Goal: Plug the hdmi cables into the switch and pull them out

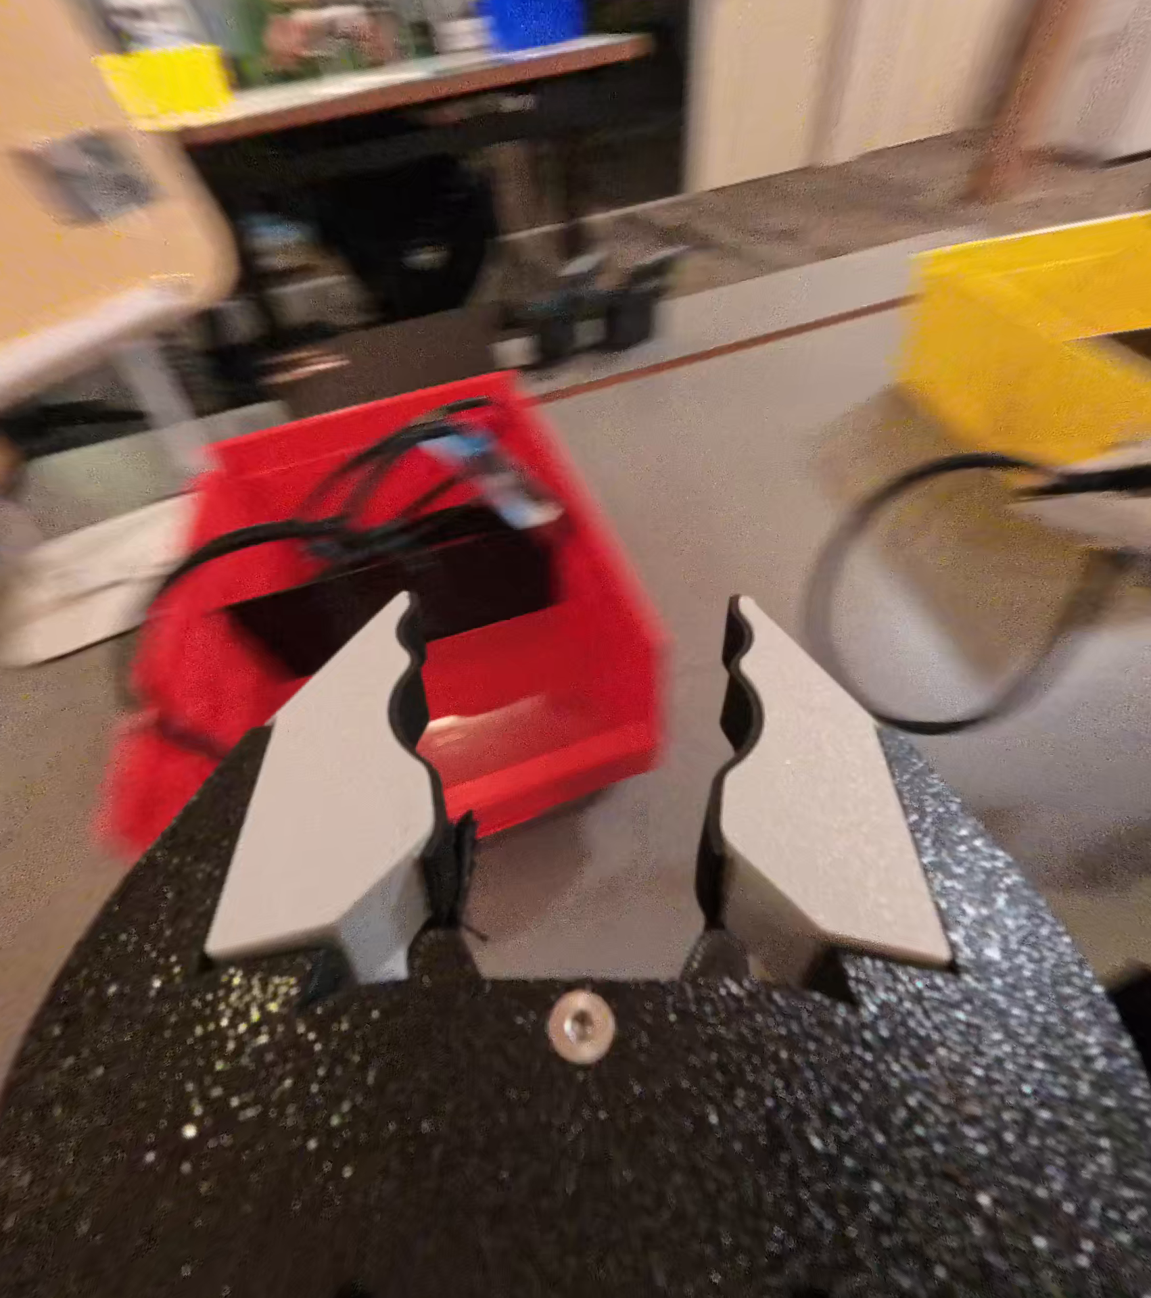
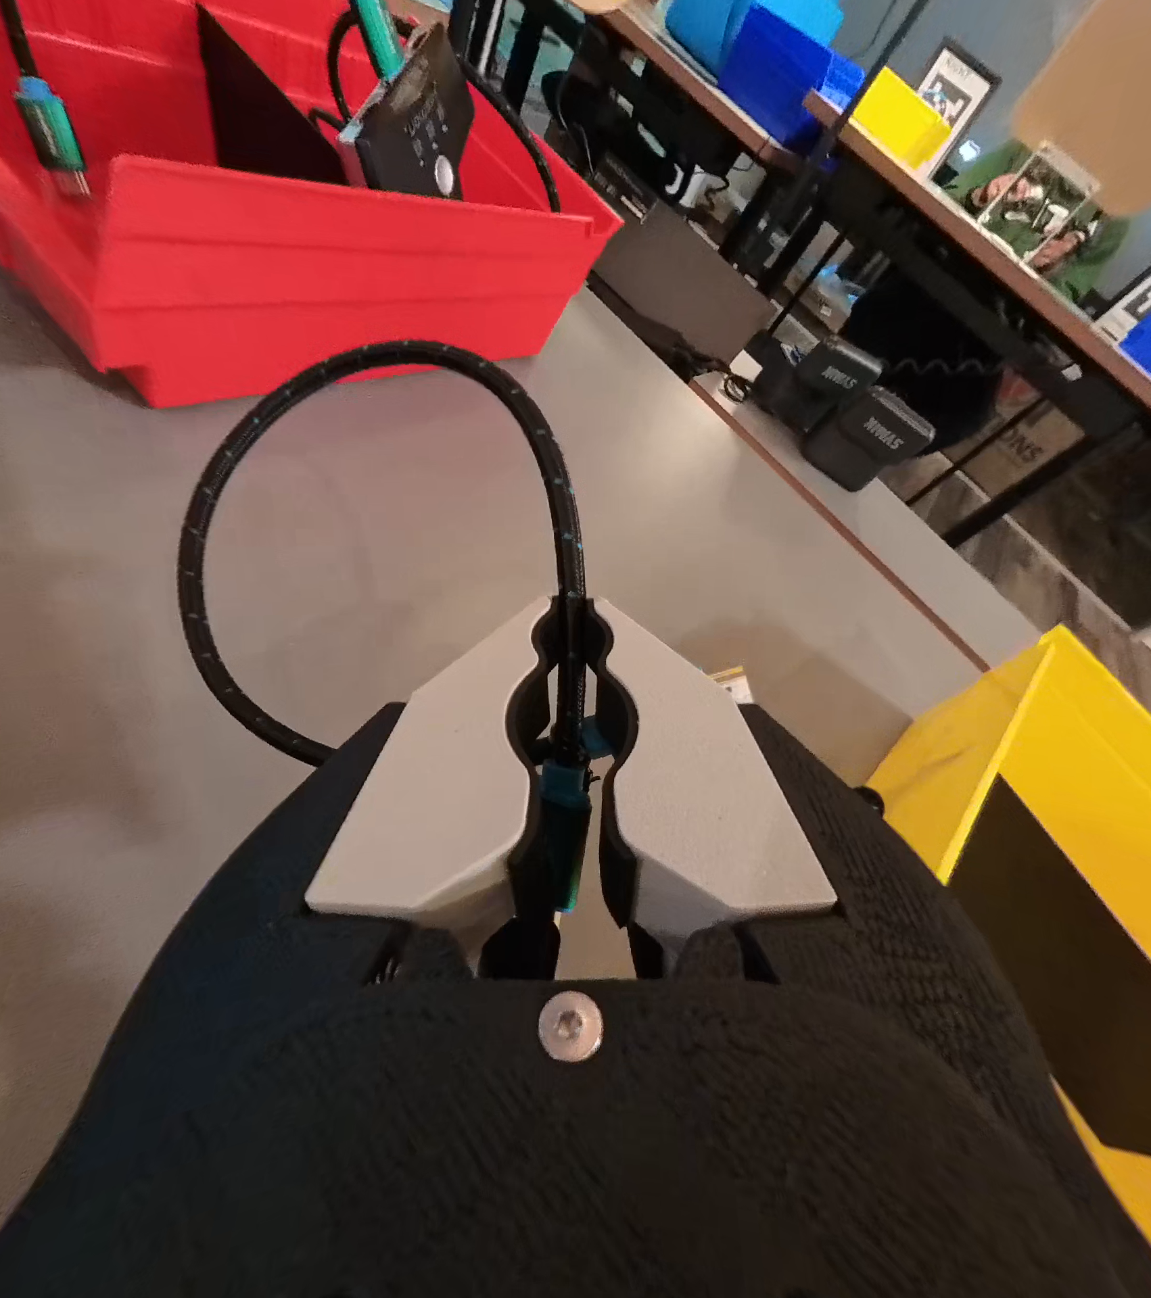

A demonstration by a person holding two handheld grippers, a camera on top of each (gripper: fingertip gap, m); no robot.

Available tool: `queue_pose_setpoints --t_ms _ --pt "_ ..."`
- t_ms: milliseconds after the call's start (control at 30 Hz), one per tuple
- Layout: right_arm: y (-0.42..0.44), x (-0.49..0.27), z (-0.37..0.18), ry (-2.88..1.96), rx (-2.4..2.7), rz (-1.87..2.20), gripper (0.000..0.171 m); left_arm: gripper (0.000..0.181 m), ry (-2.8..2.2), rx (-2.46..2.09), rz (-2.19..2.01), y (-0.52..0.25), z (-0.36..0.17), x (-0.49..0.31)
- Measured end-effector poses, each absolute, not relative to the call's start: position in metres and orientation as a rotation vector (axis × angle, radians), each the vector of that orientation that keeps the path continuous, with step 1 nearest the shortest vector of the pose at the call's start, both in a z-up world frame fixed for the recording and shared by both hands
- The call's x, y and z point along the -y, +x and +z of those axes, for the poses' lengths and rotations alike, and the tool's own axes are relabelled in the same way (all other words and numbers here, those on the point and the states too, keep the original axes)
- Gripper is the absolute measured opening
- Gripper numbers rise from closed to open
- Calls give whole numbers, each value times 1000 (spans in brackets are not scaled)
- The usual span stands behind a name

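In the right wrist view my right gripper (image 2: 573, 605) is shut on a black braided HDMI cable (image 2: 376, 355). Its teal plug (image 2: 562, 829) sits between the fingers, and the cable loops up over the grey table. The black switch (image 2: 418, 133) leans inside the red bin (image 2: 320, 281) with one teal-ended cable (image 2: 372, 28) at its top. Another teal plug (image 2: 53, 133) hangs over the bin's left part. In the blurred left wrist view my left gripper (image 1: 573, 604) is open and empty, just in front of the red bin (image 1: 544, 674). The switch (image 1: 488, 477) shows there as a blur among cables.
A yellow bin (image 2: 1085, 772) stands at my right, also in the left wrist view (image 1: 1050, 351). The held cable's loop (image 1: 833, 597) and the right gripper (image 1: 1121, 506) show at the right there. The table edge (image 2: 840, 527) runs behind; shelves with blue and yellow boxes lie beyond. The right gripper is farther from the switch (image 1: 488, 477), some 25 cm, than the left, some 15 cm.
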State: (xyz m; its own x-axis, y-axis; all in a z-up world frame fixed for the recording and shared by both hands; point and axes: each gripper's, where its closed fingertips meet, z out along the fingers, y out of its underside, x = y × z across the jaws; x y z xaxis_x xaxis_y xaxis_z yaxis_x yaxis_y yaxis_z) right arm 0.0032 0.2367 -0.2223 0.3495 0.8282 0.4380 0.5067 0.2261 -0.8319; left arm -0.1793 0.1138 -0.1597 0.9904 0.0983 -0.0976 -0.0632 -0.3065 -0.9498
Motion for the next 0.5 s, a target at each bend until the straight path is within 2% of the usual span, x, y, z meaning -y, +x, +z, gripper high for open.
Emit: queue_pose_setpoints --t_ms 67,133,267,400,500 --pt "5 -235 -219 -1454 1292 347 4 84 -1846 -123 25 -121 -157 -131" --pt "10 -235 -214 -1476 1280 333 4 81 -1832 -243 112 -95 -161 -147" --pt "23 -237 -206 -1532 1255 338 4 76 -1758 -372 226 -64 -165 -179" --pt "38 -249 -203 -1559 1224 290 4 77 -1798 -372 93 -48 -181 -212" --pt "49 -259 -202 -1573 1190 266 4 72 -1752 -403 -84 -31 -170 -232"
